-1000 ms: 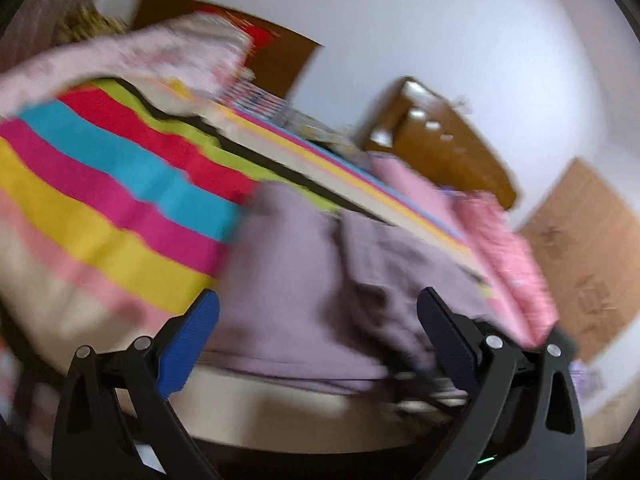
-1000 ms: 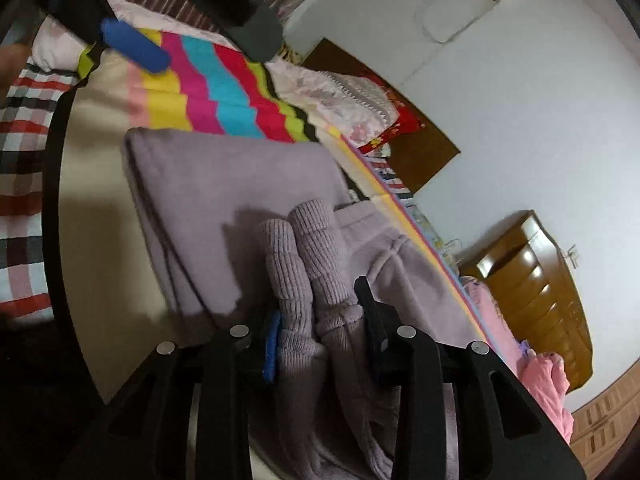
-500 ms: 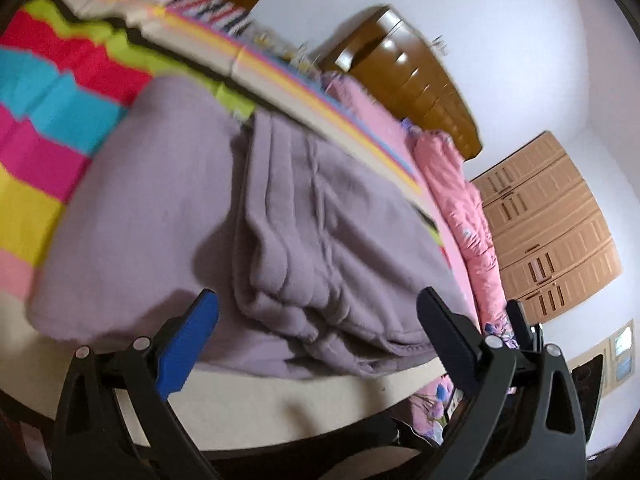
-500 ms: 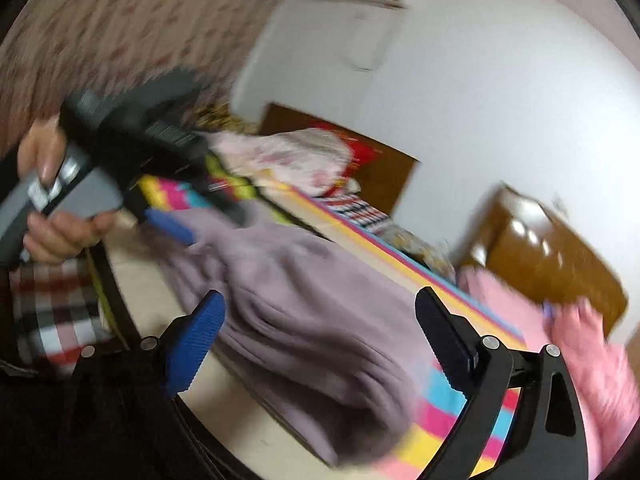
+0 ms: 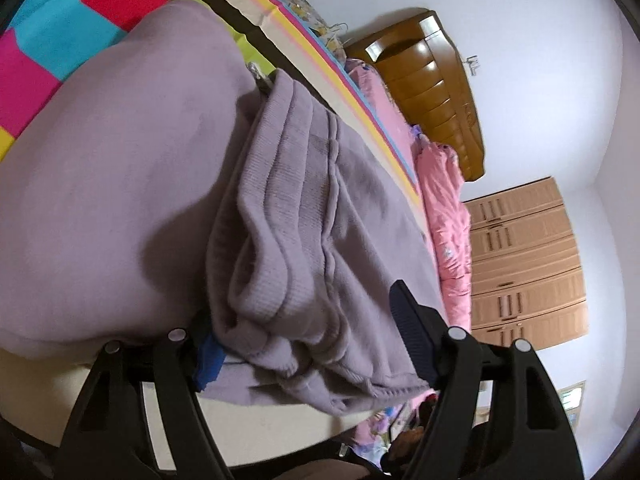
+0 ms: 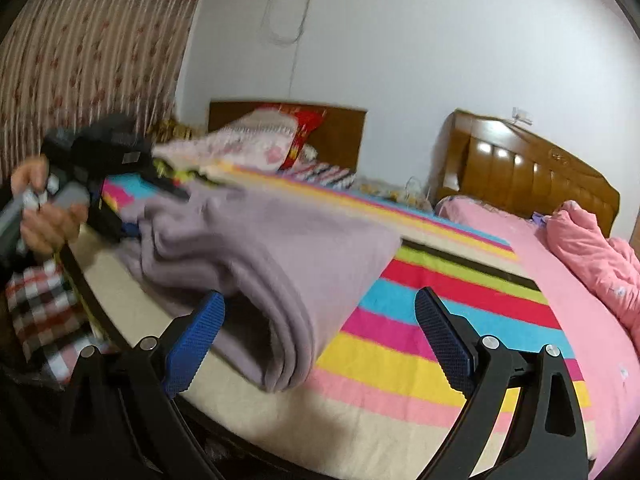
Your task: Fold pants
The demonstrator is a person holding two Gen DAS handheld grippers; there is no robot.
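The mauve pants point(image 5: 120, 184) lie folded in a thick stack on the striped bed, and they also show in the right wrist view point(image 6: 280, 248). My left gripper point(image 5: 312, 344) has its jaws around the ribbed cuff and waistband layers point(image 5: 280, 264) at the near end; its blue pad is tucked under them. In the right wrist view it sits at the pants' far left end point(image 6: 116, 224), held by a hand. My right gripper point(image 6: 320, 336) is open and empty, its jaws either side of the folded edge point(image 6: 288, 364).
A striped bedspread point(image 6: 440, 320) covers the bed. A pink quilt point(image 6: 592, 248) lies on a second bed with a wooden headboard point(image 6: 520, 176). Pillows point(image 6: 256, 144) are heaped at the far end. A wardrobe point(image 5: 524, 264) stands against the wall.
My left gripper has moved onto the near end of the folded stack and narrowed around it. My right gripper let go of the cuffs, opened and swung round to the folded edge.
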